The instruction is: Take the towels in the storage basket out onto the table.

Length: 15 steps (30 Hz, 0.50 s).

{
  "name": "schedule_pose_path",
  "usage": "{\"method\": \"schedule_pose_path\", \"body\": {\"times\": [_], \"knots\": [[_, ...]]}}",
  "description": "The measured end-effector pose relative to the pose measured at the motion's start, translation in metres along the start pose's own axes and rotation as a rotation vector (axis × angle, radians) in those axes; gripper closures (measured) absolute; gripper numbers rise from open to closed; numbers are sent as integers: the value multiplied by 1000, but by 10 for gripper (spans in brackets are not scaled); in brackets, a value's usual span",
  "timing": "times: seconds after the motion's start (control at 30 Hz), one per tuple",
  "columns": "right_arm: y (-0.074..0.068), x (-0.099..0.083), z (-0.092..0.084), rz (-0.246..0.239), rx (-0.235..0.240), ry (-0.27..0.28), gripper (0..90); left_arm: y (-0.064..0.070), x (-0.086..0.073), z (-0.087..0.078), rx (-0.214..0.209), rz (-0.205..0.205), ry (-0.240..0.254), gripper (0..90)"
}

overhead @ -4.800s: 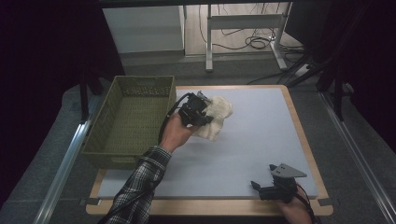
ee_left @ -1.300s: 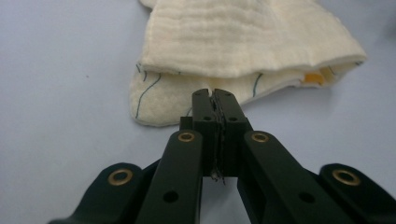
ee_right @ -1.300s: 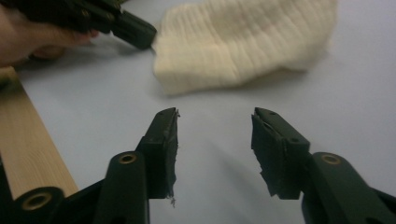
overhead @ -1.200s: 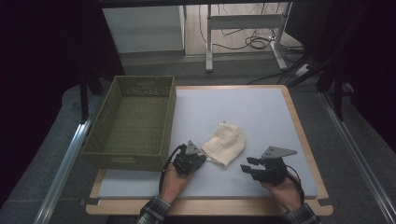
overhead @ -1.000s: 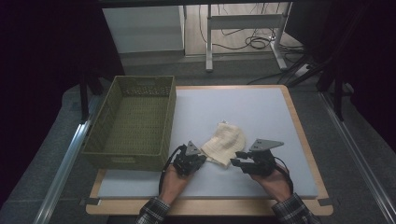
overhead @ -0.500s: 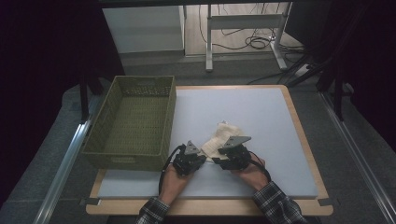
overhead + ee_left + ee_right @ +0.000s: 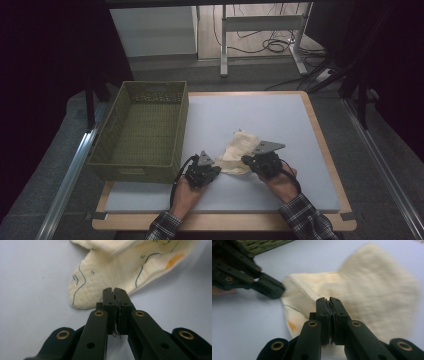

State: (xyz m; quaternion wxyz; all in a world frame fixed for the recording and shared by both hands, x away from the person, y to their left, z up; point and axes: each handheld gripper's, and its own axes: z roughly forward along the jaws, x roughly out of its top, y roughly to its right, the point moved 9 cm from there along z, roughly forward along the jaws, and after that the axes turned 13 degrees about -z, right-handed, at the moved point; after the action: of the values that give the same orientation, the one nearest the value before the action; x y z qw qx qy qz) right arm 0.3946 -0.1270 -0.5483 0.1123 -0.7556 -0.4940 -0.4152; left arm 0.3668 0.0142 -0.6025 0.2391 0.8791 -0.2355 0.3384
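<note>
A cream cloth with thin blue lines and an orange patch lies crumpled on the pale mat, near its front. My left gripper is at the cloth's near-left corner, with the jaws shut on the cloth's edge; the tips meet at the fabric. My right gripper has come in from the right and its jaws have just been closing; they now pinch the cloth's fuzzy near edge at the tips. The left gripper shows across from it, touching the cloth's corner.
An olive woven basket stands empty on the mat's left side, just beyond my left hand; its edge shows in the right gripper view. The pale mat sits on a wooden board. Cables and desk legs lie on the floor behind.
My right hand slid left across the mat from the front right to the cloth, and its jaws closed on the fabric. The left gripper stayed put, shut at the cloth's corner.
</note>
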Motion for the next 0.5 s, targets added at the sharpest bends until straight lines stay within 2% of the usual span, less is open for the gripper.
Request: {"method": "schedule_pose_path", "body": {"times": [0.13,0.27,0.4,0.5], "knots": [[20,-8,-21,38,-57,13,861,0,0,0,1,2,0,877],[34,-22,-37,78,-99,14,861,0,0,0,-1,-2,1,877],[44,-43,-50,125,-128,0,860,0,0,0,-14,-8,1,868],[50,-68,-56,166,-137,-31,856,2,0,0,-37,-2,-2,810]]}}
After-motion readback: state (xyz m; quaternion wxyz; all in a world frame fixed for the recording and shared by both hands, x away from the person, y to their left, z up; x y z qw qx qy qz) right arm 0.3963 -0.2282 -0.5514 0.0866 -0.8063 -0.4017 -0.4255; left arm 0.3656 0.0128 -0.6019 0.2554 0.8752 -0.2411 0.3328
